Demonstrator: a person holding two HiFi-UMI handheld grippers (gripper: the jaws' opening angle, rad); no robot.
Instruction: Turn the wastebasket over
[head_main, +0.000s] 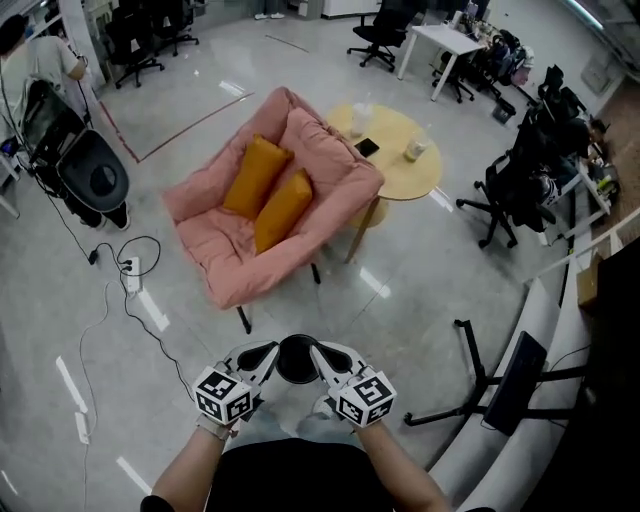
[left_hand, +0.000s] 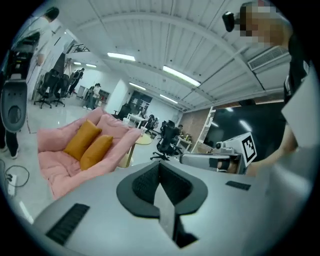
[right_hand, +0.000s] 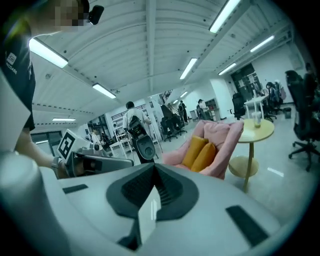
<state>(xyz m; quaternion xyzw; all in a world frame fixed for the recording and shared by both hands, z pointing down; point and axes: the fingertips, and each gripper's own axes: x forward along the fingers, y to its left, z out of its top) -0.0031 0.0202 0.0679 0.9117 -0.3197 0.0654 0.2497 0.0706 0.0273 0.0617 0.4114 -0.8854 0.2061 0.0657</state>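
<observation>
No wastebasket can be told in any view. In the head view my left gripper (head_main: 268, 358) and right gripper (head_main: 325, 358) are held close in front of my body, tips nearly meeting, their black pads forming a dark oval between them. Both are shut with nothing held. The left gripper view shows its jaws (left_hand: 160, 167) pressed together on empty air, with the right gripper (left_hand: 215, 160) level beside it. The right gripper view shows its jaws (right_hand: 152, 172) closed too, and the left gripper (right_hand: 95, 162) alongside. A pale grey shape (head_main: 290, 425) lies below, between my forearms, mostly hidden.
A pink lounge chair (head_main: 300, 200) with two orange cushions (head_main: 268, 190) stands ahead on the grey floor. Behind it is a round yellow table (head_main: 400, 170). A black stand (head_main: 95, 175), a floor power strip (head_main: 132, 268), office chairs (head_main: 520, 185) and a white curved wall (head_main: 540, 380) surround it.
</observation>
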